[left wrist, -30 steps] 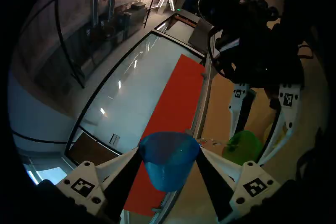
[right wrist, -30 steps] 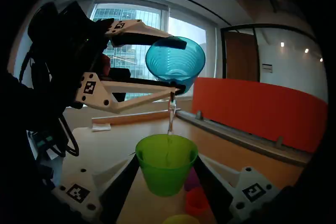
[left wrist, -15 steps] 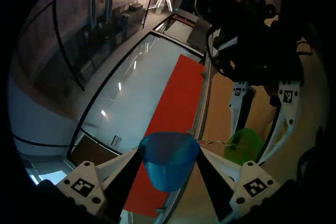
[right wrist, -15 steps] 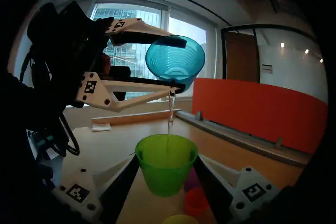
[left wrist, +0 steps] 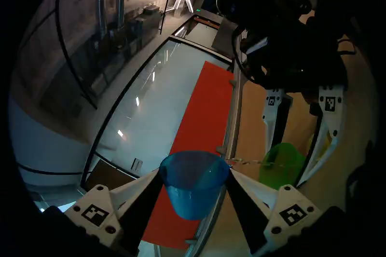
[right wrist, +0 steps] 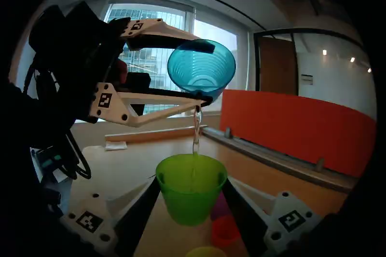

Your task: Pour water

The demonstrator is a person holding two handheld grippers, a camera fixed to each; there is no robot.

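- Blue translucent plastic fills the gap between the two fingers of our left gripper (left wrist: 194, 176). We are clamped on the blue cup (left wrist: 194, 192), with one finger pressed to each side of its wall.
- From the right gripper view we see this cup tipped far over, its mouth turned toward the camera, held high above the table (right wrist: 120, 170).
- From its lower lip a thin stream of water (right wrist: 196, 129) falls straight down into the green cup (right wrist: 190, 194).
- Our right gripper (right wrist: 191, 182) grasps the green cup with both fingers tight against its sides. The cup stands upright, directly below the blue one and apart from it.
- We cannot tell whether the green cup rests on the table or is held just above it.
- From the left gripper view we see the green cup farther off, between the right gripper's white fingers, with the stream reaching its rim.
- Just behind and below the green cup stand a purple cup (right wrist: 221, 206) and a red cup (right wrist: 223, 230), and a yellow cup (right wrist: 207, 252) shows at the lower edge.
- Farther out, an orange partition (right wrist: 299, 122) runs along the table's far side, and a large window (right wrist: 149, 35) stands behind the left gripper.
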